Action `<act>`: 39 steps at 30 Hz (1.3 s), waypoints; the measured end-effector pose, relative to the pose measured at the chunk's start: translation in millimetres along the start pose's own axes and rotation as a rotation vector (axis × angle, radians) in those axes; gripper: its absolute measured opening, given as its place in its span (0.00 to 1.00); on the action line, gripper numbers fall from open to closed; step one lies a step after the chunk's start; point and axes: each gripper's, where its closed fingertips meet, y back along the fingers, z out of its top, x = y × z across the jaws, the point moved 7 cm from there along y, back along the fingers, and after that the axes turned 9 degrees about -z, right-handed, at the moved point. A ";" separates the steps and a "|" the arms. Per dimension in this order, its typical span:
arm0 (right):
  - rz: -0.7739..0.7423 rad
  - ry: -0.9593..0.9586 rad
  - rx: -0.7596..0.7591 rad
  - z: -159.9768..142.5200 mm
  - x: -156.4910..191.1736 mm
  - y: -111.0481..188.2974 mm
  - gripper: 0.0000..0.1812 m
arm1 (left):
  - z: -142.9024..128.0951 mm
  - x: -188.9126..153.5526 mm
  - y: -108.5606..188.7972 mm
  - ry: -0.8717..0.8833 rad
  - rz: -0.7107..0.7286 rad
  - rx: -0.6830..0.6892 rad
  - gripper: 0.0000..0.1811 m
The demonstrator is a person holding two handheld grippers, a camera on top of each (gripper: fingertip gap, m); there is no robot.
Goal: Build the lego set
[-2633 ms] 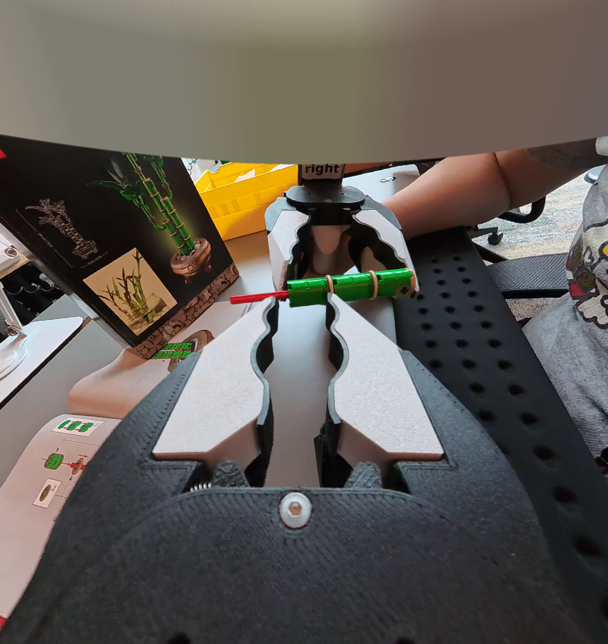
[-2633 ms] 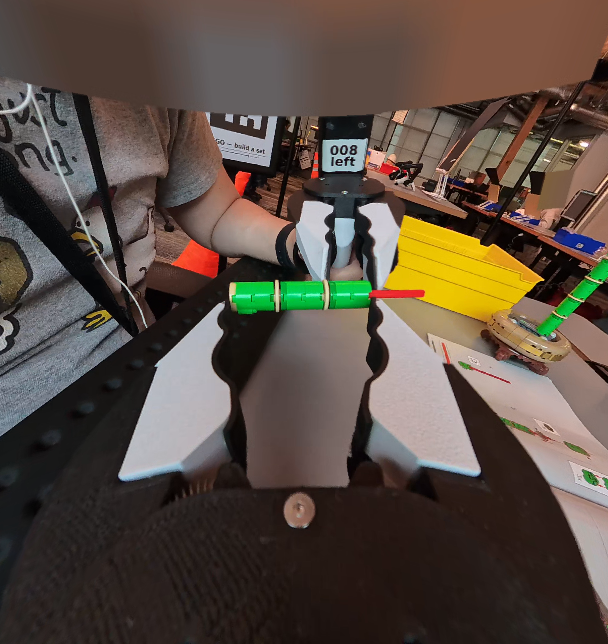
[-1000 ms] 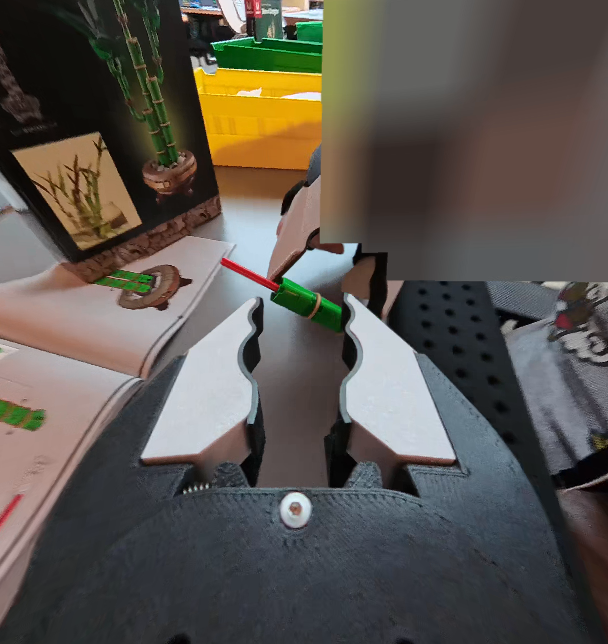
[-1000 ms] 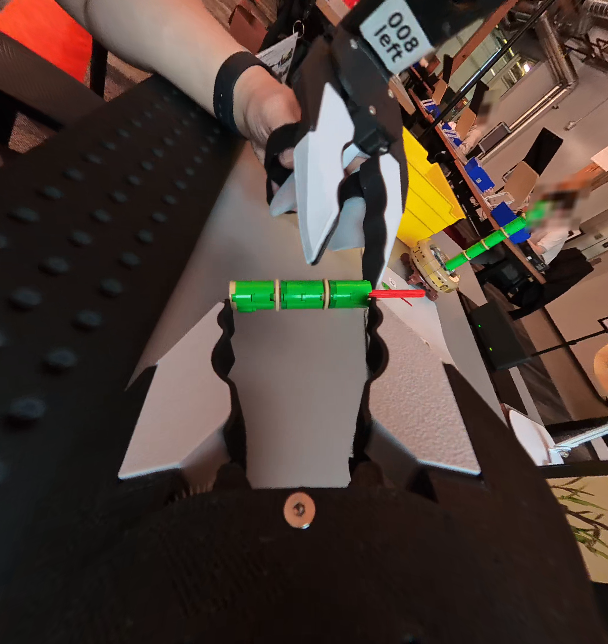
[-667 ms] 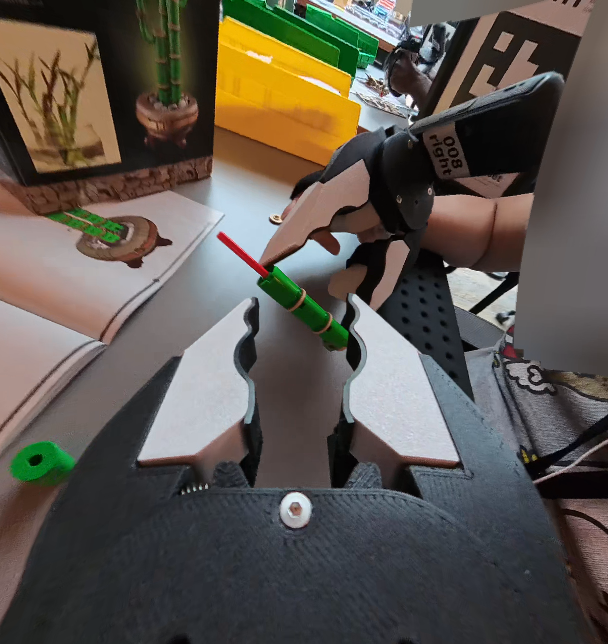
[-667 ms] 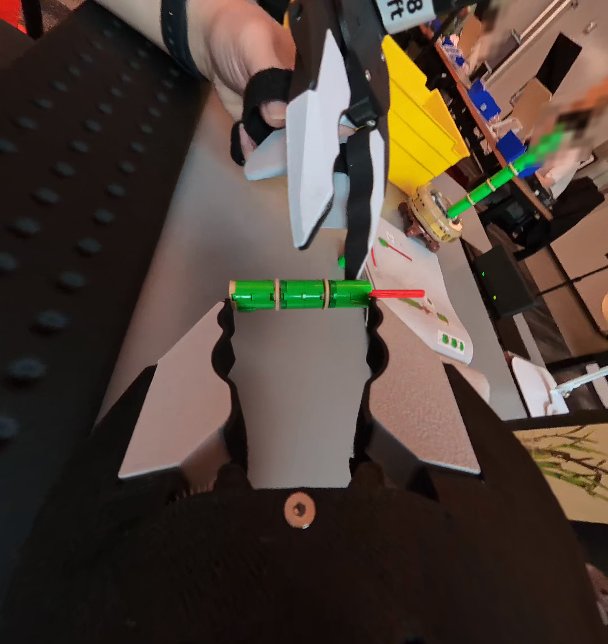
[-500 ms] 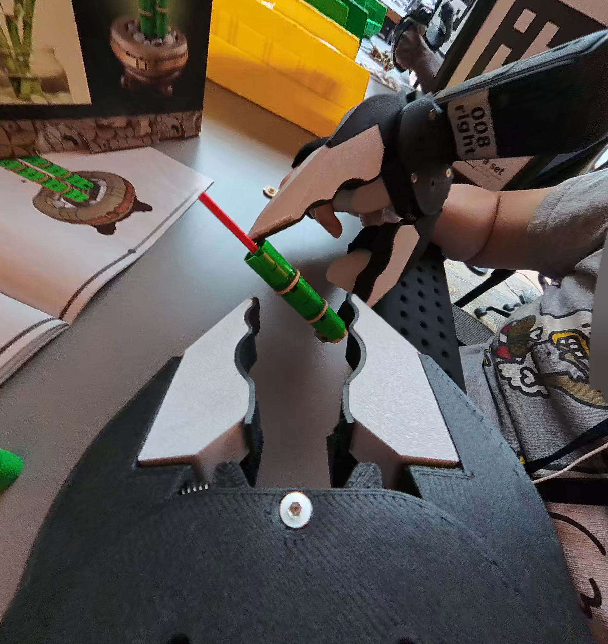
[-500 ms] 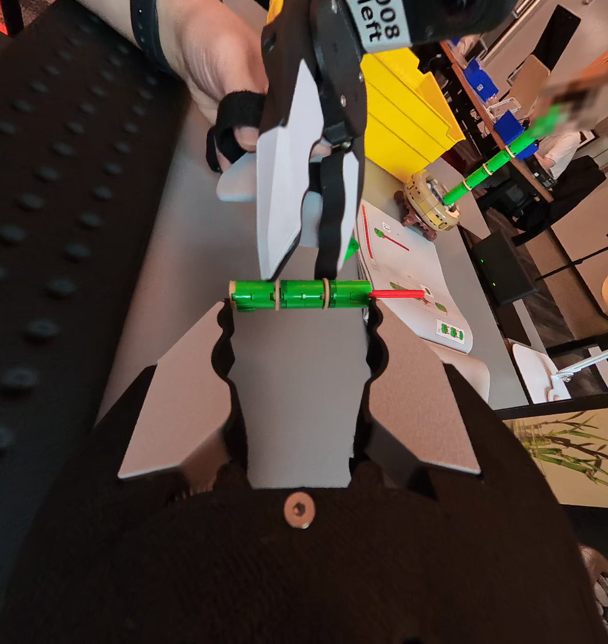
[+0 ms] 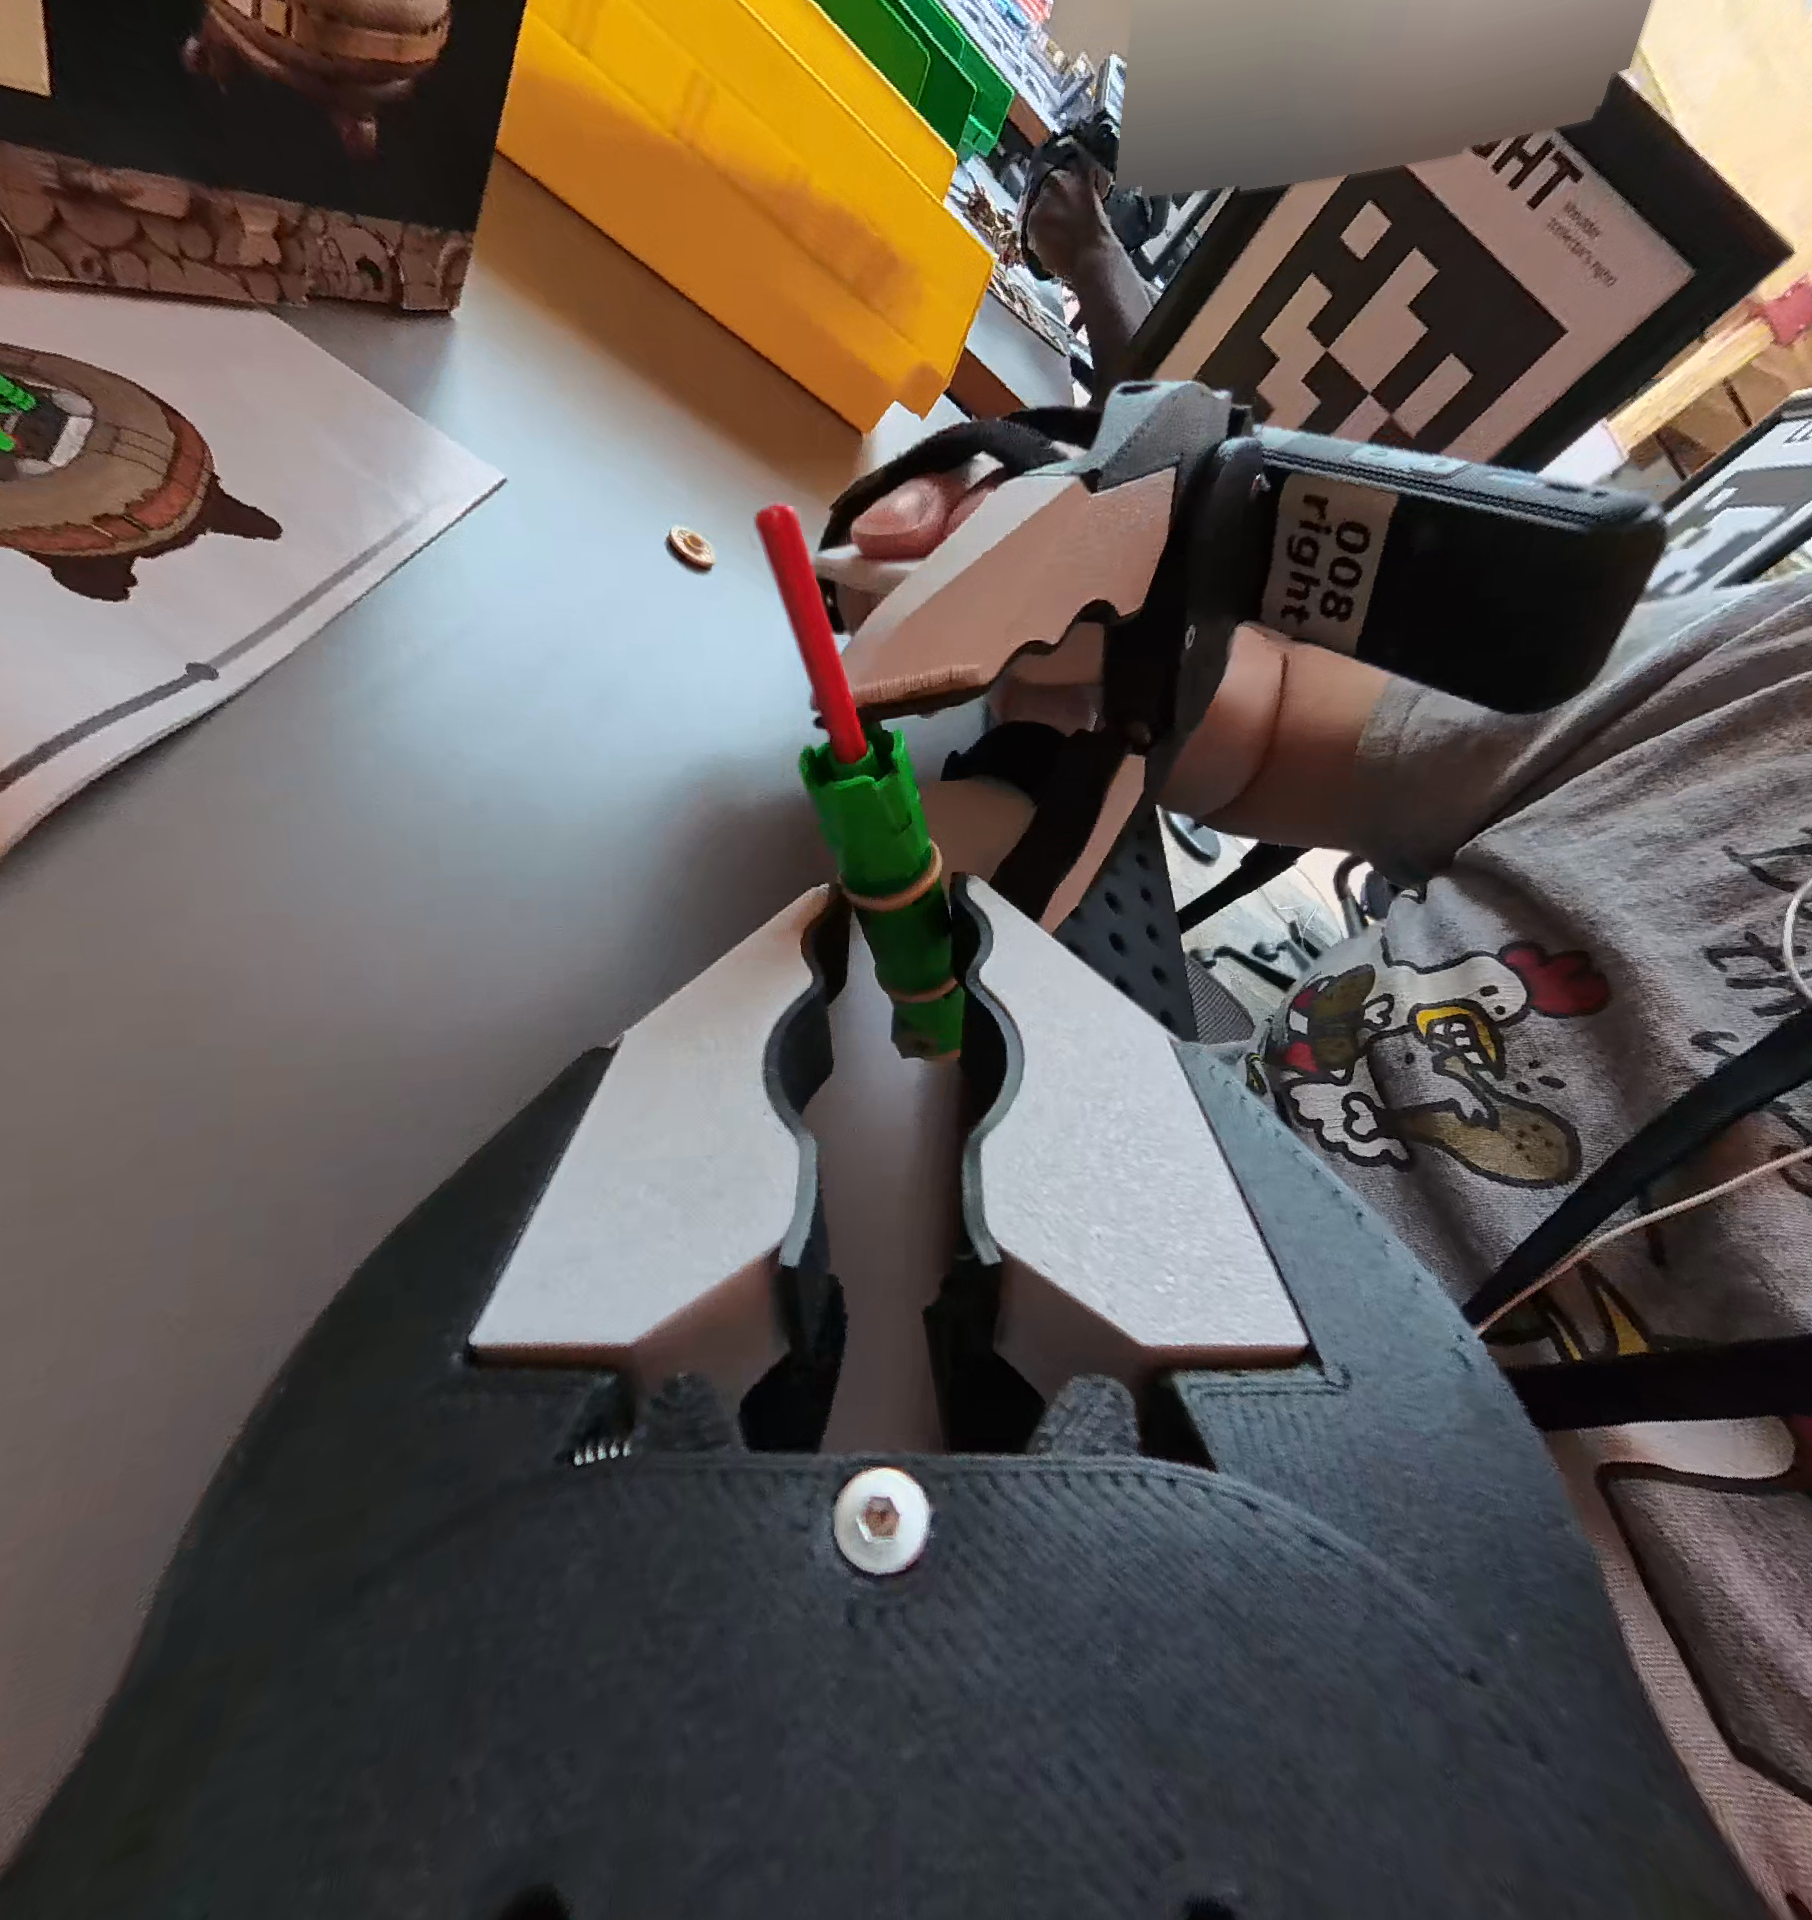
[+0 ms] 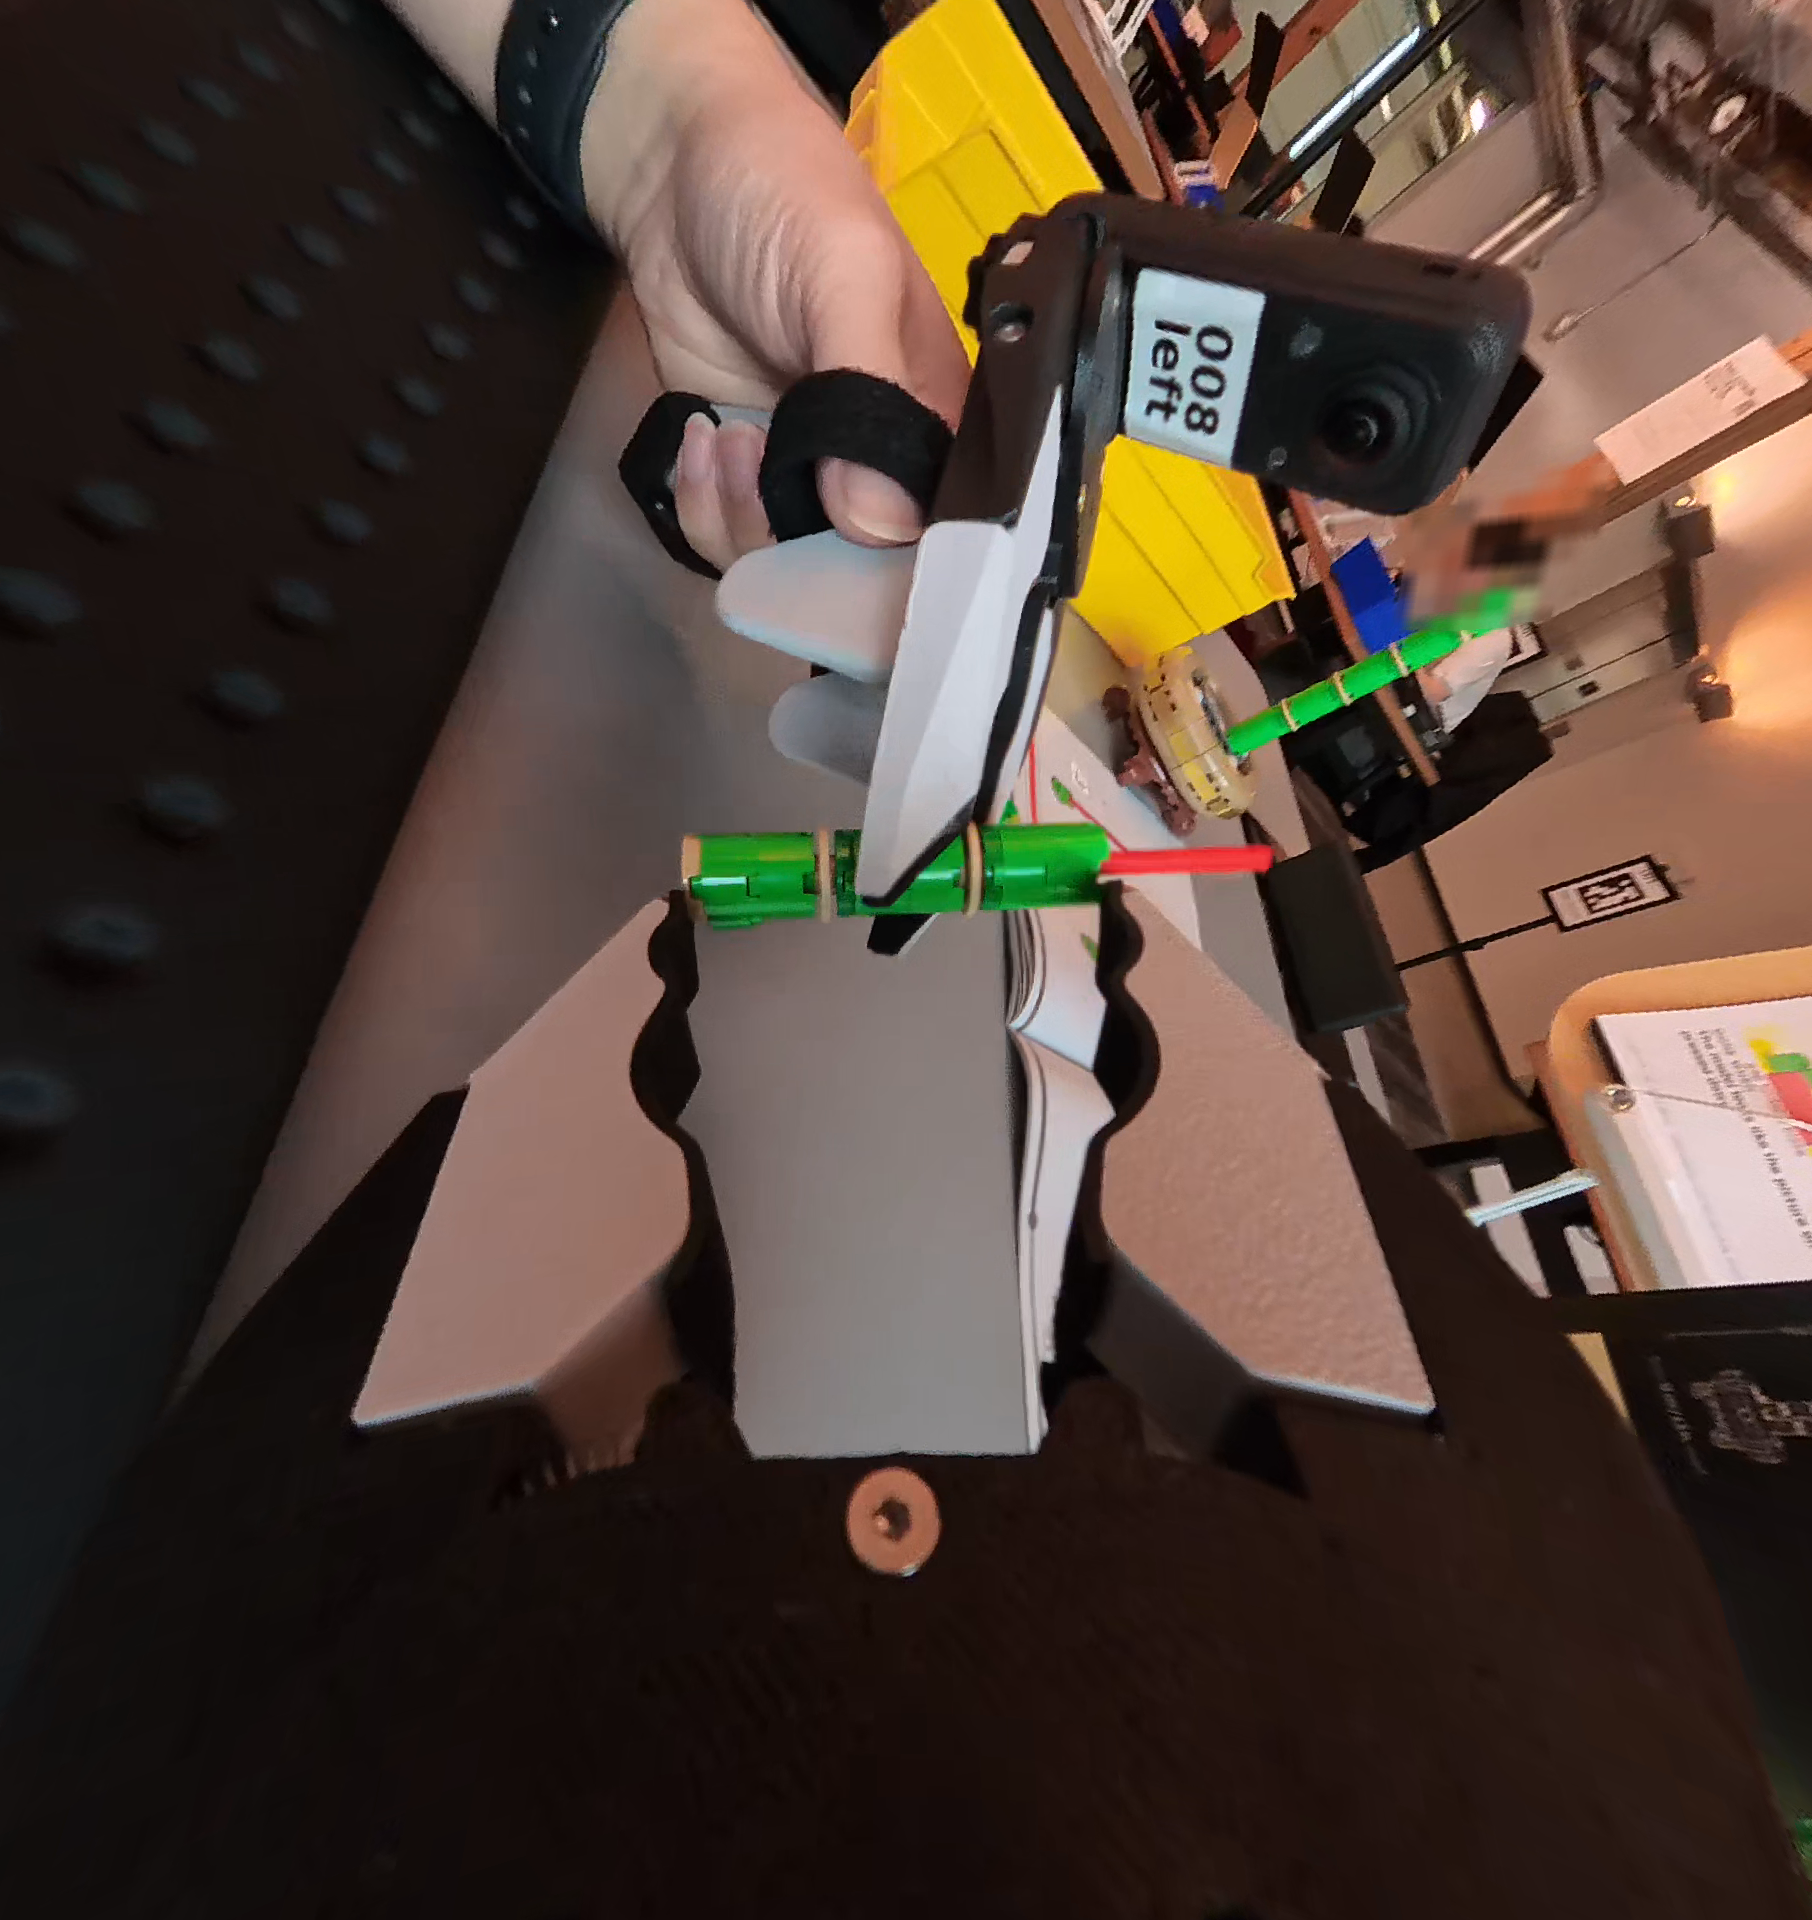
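Note:
A green bamboo stalk [image 9: 886, 862] with tan rings and a red rod [image 9: 808, 634] sticking out of its top end is held above the grey table. My left gripper [image 9: 899, 914] is shut on the stalk's middle. In the right wrist view the stalk [image 10: 756, 878] lies across my right gripper [image 10: 891, 899], which is shut on it lengthwise, one fingertip at each green end. The red rod [image 10: 1182, 860] pokes out past the right finger. The left gripper [image 10: 912, 894] comes down from above and clamps the stalk there.
Yellow bins [image 9: 736, 177] and the set's box [image 9: 206, 135] stand at the back. An open instruction booklet [image 9: 154, 499] lies at the left, with a small tan round piece [image 9: 691, 543] beside it. A round base with a green stalk [image 10: 1193, 738] stands farther off. A black perforated mat [image 10: 206, 520] covers the near edge. My two grippers' fingertips are within a few centimetres of each other.
My left gripper has swung round to the stalk and closed on its middle. My right gripper has kept its lengthwise hold and turned the stalk so the red rod points up.

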 end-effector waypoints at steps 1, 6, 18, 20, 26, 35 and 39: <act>-0.009 0.016 0.000 -0.1 0.2 0.1 0.42 | 0.1 -2.4 1.3 -0.023 0.002 0.012 0.09; -0.025 0.053 0.021 -2.6 0.3 0.7 0.42 | 1.5 -9.3 21.7 -0.174 0.164 0.012 0.08; 0.029 0.082 0.081 -12.2 7.9 -2.2 0.37 | -14.9 25.1 127.3 -0.341 0.828 0.061 0.08; 0.036 0.094 0.089 -12.8 9.8 -2.5 0.37 | -14.9 27.7 128.2 -0.343 0.846 0.066 0.08; 0.047 0.111 0.097 -13.3 12.0 -2.5 0.36 | -18.9 34.5 133.4 -0.340 0.894 0.098 0.08; 0.052 0.112 0.100 -13.8 11.7 -0.5 0.35 | -21.5 36.1 137.5 -0.303 0.885 0.090 0.08; 0.058 0.110 0.100 -14.2 12.2 -0.3 0.34 | -26.5 39.0 139.3 -0.260 0.895 0.132 0.10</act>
